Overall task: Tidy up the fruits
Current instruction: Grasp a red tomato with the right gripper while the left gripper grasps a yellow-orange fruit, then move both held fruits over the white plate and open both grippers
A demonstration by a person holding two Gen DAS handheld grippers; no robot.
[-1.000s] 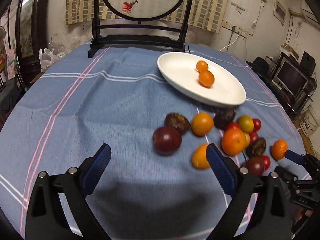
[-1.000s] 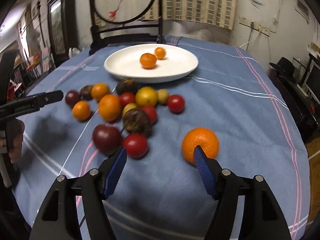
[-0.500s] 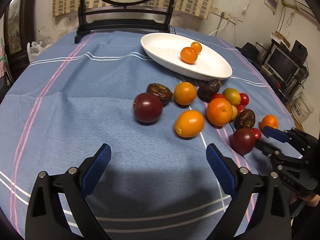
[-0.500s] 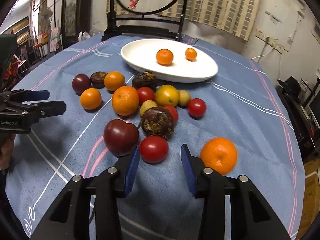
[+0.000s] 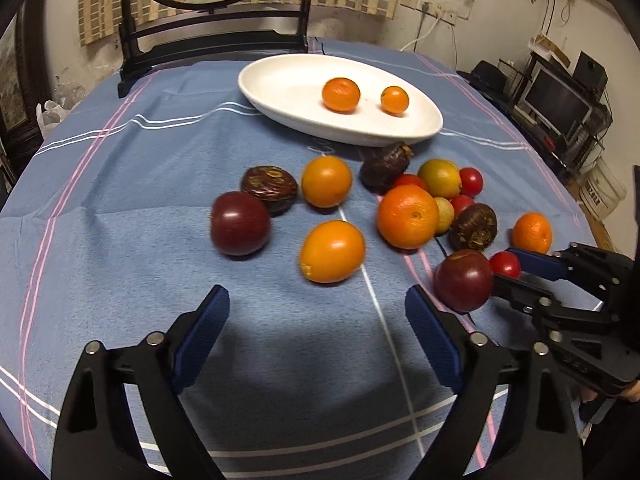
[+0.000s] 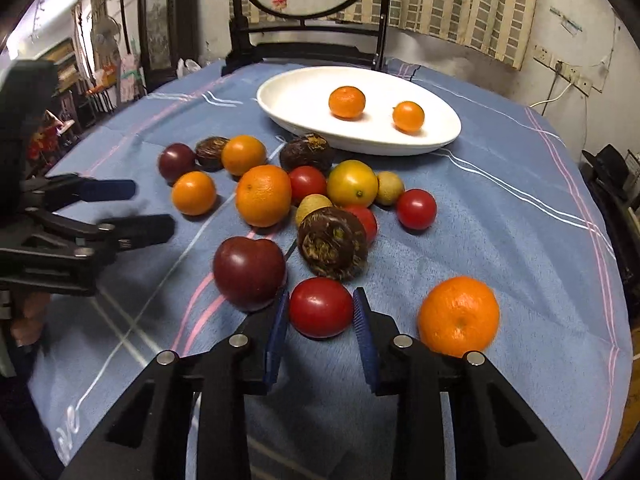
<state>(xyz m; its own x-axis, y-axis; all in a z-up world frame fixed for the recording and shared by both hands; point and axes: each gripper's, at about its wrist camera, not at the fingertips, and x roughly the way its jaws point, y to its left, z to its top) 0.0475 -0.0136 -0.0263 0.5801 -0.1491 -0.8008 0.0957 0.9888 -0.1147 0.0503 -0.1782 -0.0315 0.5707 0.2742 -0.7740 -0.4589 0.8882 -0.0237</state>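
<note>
Sorting has barely begun: only two small orange citrus fruits (image 6: 347, 101) sit in the white oval ceramic dish (image 6: 296, 116) far ahead of your right claw (image 6: 320, 318), with over a dozen mixed fruits loose on the blue striped tablecloth (image 6: 500, 240) between. That claw's jaws have just been closing and now pinch a small red tomato (image 6: 321, 307). Your left claw (image 5: 316, 336) has just narrowed slightly and gapes empty short of an orange kumquat-shaped fruit (image 5: 332, 251).

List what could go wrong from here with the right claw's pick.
1. The right claw has just been closing around the small red tomato; squeezing further could bruise or split it.
2. Its left finger sits against the dark plum, so lifting may nudge the plum and set it rolling.
3. The left claw hangs open near the loose orange fruit; both claws heading for the white plate could collide.
</note>
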